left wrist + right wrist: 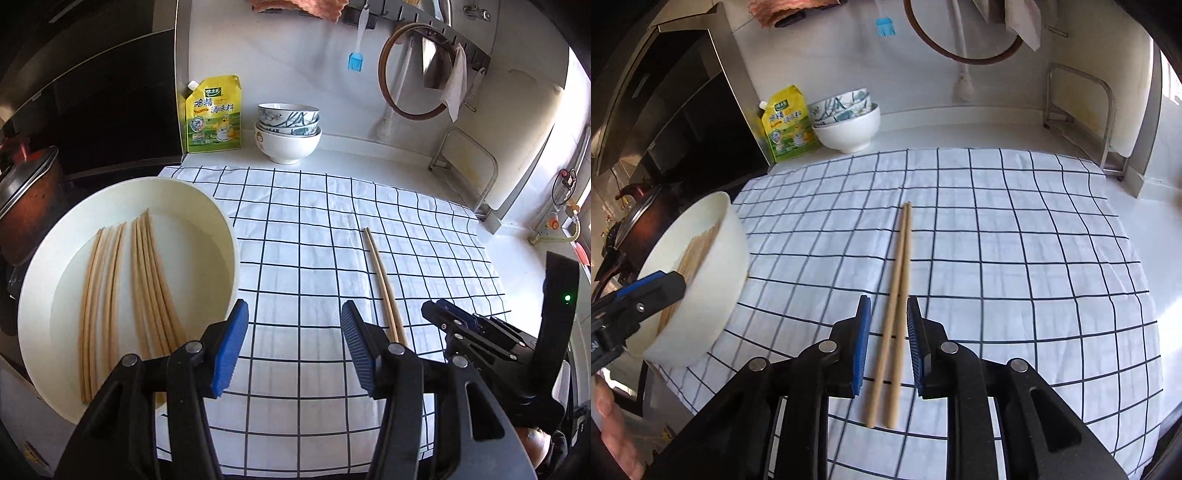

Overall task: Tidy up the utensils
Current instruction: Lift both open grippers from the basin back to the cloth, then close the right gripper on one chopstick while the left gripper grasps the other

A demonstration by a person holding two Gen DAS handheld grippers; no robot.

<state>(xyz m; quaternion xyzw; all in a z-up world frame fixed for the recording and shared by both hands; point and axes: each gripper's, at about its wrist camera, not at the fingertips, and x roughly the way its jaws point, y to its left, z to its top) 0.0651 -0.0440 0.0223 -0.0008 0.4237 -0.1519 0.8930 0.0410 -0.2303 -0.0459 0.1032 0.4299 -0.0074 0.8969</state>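
Note:
A pair of wooden chopsticks (899,277) lies side by side on the white checked cloth (1015,258). My right gripper (888,301) is open around the pair's near half; its blue pads stand a little off each side and do not press it. A large white bowl (225,221) at the cloth's left edge holds several more chopsticks (147,280). My left gripper (294,308) is open over the cloth with nothing between its fingers, and its left finger is just beside the bowl's rim. The left wrist view also shows the pair (380,273) and the right gripper (443,317).
At the back stand a yellow seasoning pouch (214,114) and stacked bowls (288,129). A dark pot (26,199) sits left of the white bowl. A metal rack (465,166) stands back right. A blue brush (356,59) and a round lid (417,74) hang on the wall. A hand (613,435) shows low left.

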